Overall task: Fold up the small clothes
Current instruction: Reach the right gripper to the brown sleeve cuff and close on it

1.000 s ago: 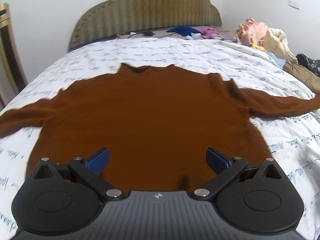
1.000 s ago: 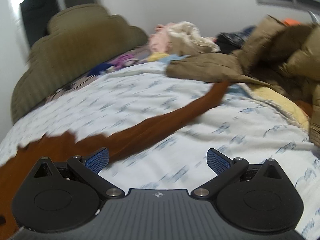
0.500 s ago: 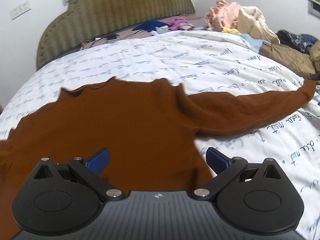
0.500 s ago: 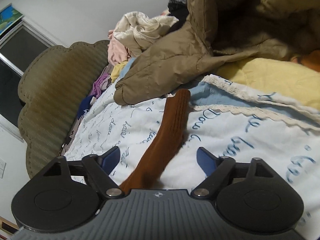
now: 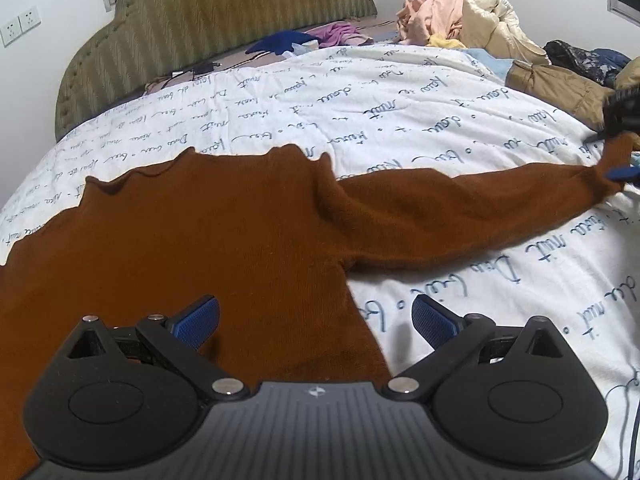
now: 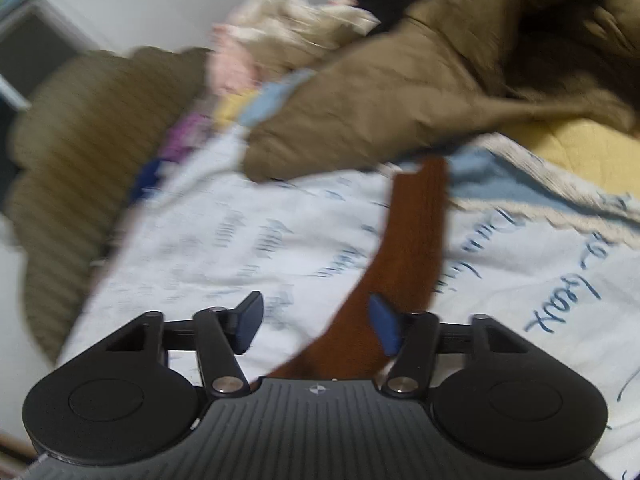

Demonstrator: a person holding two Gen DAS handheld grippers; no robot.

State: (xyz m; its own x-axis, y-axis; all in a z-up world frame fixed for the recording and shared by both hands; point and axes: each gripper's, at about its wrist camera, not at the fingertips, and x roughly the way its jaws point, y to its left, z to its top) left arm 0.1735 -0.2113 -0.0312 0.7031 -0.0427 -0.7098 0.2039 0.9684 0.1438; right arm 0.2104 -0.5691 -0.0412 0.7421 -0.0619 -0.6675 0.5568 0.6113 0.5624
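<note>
**Sleeve pickup: right gripper at the cuff end**

Your brown sweater (image 5: 192, 240) lies flat on the white printed bedsheet (image 5: 400, 120), neck toward the headboard (image 5: 208, 16), with its right sleeve (image 5: 460, 204) stretched out sideways across the sheet. This layout exposes the sleeve along its full length, so you can probably lift it by the end and fold it over the body.

Your left gripper (image 5: 316, 316) hovers over the sweater's lower right edge with its jaws spread wide and nothing between them. One blue finger (image 5: 198, 318) sits above the fabric, the other above bare sheet. From here it is placed to pin or take the side seam.

Your right gripper (image 6: 316, 326) is at the far end of the sleeve (image 6: 416, 236). The jaws are partly closed, with the sleeve running between them and lying against one finger (image 6: 384, 328); the other finger stands clear of the fabric. The view is motion-blurred, so a firm grip cannot be confirmed; treat the sleeve as not yet secured.

Note the obstacles. A tan padded jacket (image 6: 380, 96) lies just past the cuff, with a light blue and yellow blanket (image 6: 568, 152) beside it. A pile of loose clothes (image 5: 452, 20) occupies the far corner. Keep the lift path away from the jacket so the cuff does not drag it along.
</note>
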